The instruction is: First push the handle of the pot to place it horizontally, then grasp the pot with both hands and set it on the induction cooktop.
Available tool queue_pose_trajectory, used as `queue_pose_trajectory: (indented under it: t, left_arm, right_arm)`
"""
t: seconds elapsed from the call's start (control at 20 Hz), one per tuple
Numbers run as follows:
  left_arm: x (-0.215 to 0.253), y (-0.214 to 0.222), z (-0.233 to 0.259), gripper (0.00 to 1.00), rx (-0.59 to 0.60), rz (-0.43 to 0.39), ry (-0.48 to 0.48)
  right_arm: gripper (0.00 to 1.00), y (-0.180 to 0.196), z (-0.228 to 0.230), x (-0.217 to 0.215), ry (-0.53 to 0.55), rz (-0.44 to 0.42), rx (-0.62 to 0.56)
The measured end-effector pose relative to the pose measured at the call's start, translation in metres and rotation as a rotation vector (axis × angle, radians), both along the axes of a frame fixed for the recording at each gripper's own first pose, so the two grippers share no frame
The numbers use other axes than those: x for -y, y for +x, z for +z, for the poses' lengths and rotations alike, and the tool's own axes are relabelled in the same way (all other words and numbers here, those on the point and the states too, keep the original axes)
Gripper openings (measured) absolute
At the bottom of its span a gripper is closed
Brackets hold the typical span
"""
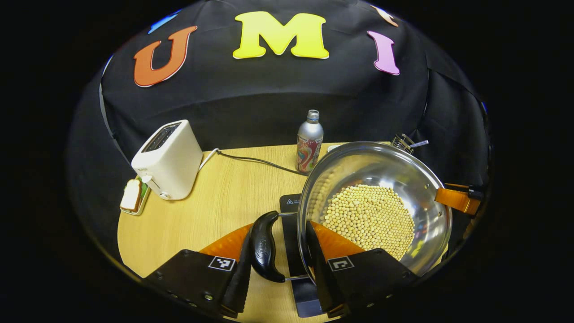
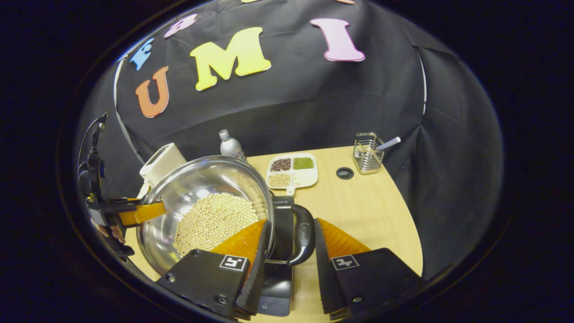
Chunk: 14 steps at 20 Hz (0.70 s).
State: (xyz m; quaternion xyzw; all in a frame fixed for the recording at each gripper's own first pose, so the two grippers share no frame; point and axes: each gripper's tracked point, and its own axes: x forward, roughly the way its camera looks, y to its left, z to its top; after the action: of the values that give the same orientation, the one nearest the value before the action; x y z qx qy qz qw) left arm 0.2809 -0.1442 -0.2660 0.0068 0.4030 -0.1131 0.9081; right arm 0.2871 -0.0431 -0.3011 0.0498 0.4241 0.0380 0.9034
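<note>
Tools, two, each spread around one of two handles (image 1: 264, 251) of one pot (image 1: 403, 179).

Wall: black cloth (image 2: 314, 103) hangs behind the worktop and wraps round both sides, creased in folds, with a pale seam down the right in the right gripper view.
Worktop: light wood (image 2: 372, 211), rounded at the far edge, running up to the cloth.
Hole: a dark round cable port (image 2: 345, 173) sits in the worktop near the back.
Light: even, apparently from above; soft sheen on the wood (image 1: 224, 197).
Floor: hidden, cannot tell.
</note>
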Motion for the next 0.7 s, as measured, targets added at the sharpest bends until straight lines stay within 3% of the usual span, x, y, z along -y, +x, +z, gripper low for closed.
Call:
queue_pose_trajectory:
  t: [0.4, 0.55, 0.6, 0.7]
  left_arm:
    - [0.006, 0.009, -0.043, 0.6, -0.045, 0.023, -0.017]
    - [0.007, 0.014, -0.051, 0.6, -0.028, 0.032, -0.079]
    - [0.007, 0.012, -0.05, 0.5, -0.022, 0.034, -0.081]
    - [0.006, 0.012, -0.049, 0.72, -0.011, 0.028, -0.068]
  right_arm:
    - [0.53, 0.01, -0.051, 0.001, -0.019, 0.014, -0.034]
    - [0.54, 0.014, -0.054, 0.003, -0.032, 0.023, 0.031]
    - [0.56, 0.016, -0.052, 0.003, -0.031, 0.028, 0.035]
    - [0.58, 0.015, -0.051, 0.003, -0.018, 0.026, 0.048]
